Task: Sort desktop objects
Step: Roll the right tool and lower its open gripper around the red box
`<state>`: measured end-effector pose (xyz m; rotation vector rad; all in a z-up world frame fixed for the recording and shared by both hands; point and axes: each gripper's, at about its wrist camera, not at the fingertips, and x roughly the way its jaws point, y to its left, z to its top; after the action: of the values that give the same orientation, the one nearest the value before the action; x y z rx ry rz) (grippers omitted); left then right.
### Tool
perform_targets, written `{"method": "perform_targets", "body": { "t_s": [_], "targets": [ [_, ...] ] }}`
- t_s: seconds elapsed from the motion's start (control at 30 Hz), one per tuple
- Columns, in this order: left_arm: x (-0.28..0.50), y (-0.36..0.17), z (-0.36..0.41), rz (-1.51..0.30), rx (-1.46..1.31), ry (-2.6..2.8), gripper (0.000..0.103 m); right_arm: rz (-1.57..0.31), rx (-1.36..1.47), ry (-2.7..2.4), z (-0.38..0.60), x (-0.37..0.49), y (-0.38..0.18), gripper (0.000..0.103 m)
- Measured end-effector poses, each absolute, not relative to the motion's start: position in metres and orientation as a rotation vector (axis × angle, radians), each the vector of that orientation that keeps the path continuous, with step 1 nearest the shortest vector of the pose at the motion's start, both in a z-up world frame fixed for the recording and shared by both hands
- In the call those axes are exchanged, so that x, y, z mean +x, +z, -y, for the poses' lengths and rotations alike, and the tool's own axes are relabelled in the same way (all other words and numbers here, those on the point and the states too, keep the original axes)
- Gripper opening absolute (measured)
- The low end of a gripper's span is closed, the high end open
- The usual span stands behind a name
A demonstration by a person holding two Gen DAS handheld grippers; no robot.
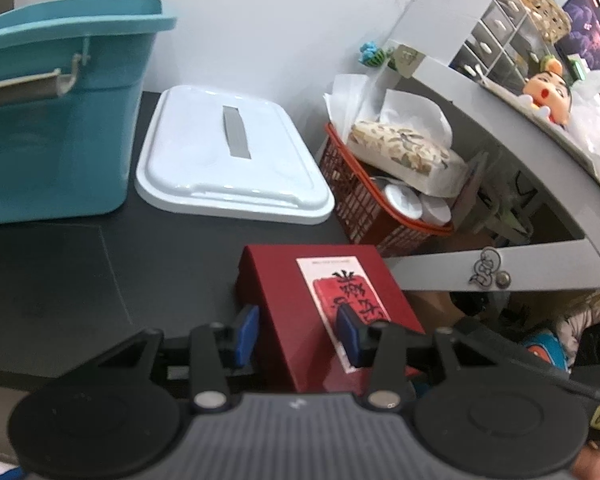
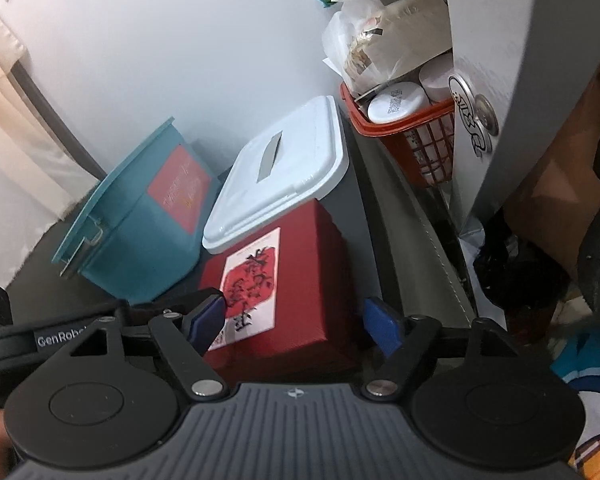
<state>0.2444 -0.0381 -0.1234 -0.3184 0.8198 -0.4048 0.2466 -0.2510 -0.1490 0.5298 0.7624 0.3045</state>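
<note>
A dark red box (image 1: 300,312) with a white and red label lies on the black desk; it also shows in the right wrist view (image 2: 300,280). My left gripper (image 1: 298,334) straddles the box's left corner, one blue pad (image 1: 247,334) against its side and the other over its top; whether it grips is unclear. My right gripper (image 2: 296,324) is open around the box's near end, with its pads apart from the sides. A teal bin (image 1: 52,120) stands at the left with a red item inside (image 2: 178,190). Its white lid (image 1: 228,152) lies beside it.
An orange basket (image 1: 364,204) holding a tissue pack and white jars (image 2: 396,102) stands at the right under a grey shelf (image 1: 512,128). A drawer unit, a doll and a monitor sit on the shelf. The desk's front edge is near the box.
</note>
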Motion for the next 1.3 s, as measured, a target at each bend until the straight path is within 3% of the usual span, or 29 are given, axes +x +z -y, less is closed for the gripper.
{"method": "perform_targets", "body": {
  "t_s": [0.7,0.83,1.3],
  "targets": [
    [0.242,-0.127,0.05,-0.85,-0.327,-0.482,0.046,-0.84,0.751,0.239,0.278,0.247,-0.169,0.086],
    [0.243,-0.127,0.05,-0.865,-0.339,-0.485,0.045,-0.879,0.818,0.253,0.283,0.249,-0.171,0.078],
    [0.236,-0.124,0.047,-0.872,-0.329,-0.514,0.05,-0.886,0.887,0.258,0.287,0.22,-0.168,0.066]
  ]
}}
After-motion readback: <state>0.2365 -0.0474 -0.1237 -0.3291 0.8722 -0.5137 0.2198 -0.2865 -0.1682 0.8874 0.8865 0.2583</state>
